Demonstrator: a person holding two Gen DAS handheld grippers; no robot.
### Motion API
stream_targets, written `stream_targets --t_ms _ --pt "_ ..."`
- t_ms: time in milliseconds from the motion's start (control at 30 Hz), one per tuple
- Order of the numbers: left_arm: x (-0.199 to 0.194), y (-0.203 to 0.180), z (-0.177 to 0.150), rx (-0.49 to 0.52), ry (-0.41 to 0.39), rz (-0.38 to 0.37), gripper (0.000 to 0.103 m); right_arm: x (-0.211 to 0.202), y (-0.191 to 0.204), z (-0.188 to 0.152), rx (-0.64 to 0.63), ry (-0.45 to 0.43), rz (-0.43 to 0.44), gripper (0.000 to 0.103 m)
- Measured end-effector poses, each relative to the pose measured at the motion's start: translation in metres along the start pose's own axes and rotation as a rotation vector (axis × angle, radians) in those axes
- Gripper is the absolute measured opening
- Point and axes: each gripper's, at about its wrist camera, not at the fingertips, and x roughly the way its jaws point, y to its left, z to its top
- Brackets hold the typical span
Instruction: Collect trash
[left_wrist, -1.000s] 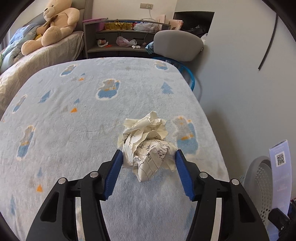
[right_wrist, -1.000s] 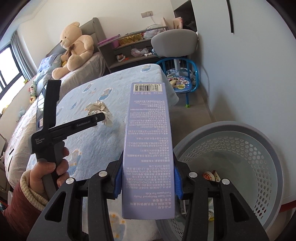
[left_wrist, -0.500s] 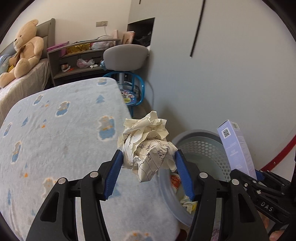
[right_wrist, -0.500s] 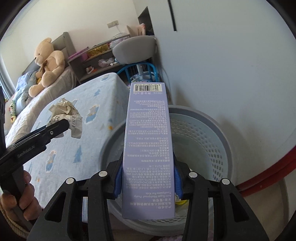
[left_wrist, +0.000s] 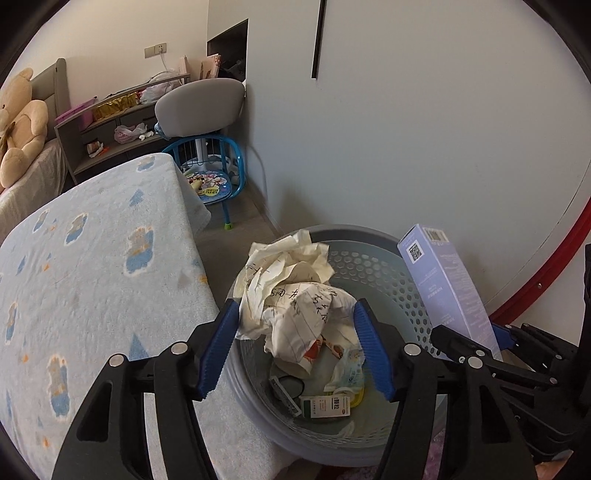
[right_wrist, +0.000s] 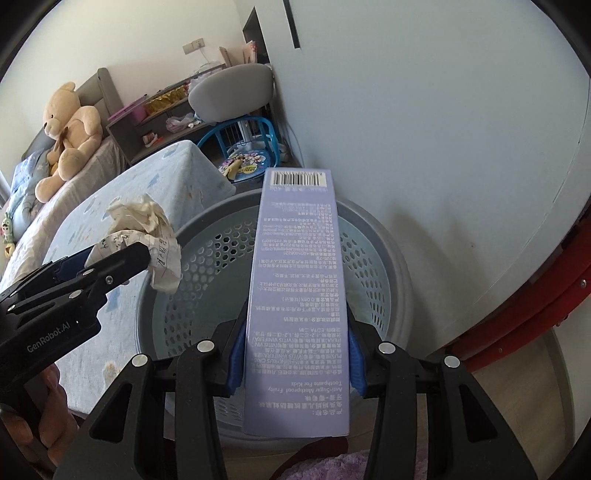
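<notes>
Your left tongs (left_wrist: 295, 343) squeeze the paper (left_wrist: 291, 295); your right tongs (right_wrist: 295, 354) squeeze the box (right_wrist: 295, 295). Both hang over the bin (right_wrist: 391, 258); the long box could tip out past its rim.

right gripper (right_wrist: 295, 354) | jaws clamp toothpaste box (right_wrist: 297, 295) (barcode end forward) | above basket (right_wrist: 384, 258)
</notes>
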Motion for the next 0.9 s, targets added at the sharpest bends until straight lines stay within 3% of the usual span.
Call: stream_targets --t_ms 100,167,900 --pt "0.0 0.001 0.001 -0.008 -0.001 0.019 0.071 -0.004 -0.003 -0.001 0.008 -0.026 0.002 0.061" --pt "-0.001 0.002 0.001 -0.014 -0.002 0.036 0.072 -0.006 -0.005 -0.003 0.017 -0.037 0.003 0.067" --pt "-0.009 0.011 -0.004 -0.052 0.006 0.123 0.081 -0.007 0.004 -0.012 0.008 -0.04 -0.013 0.074"
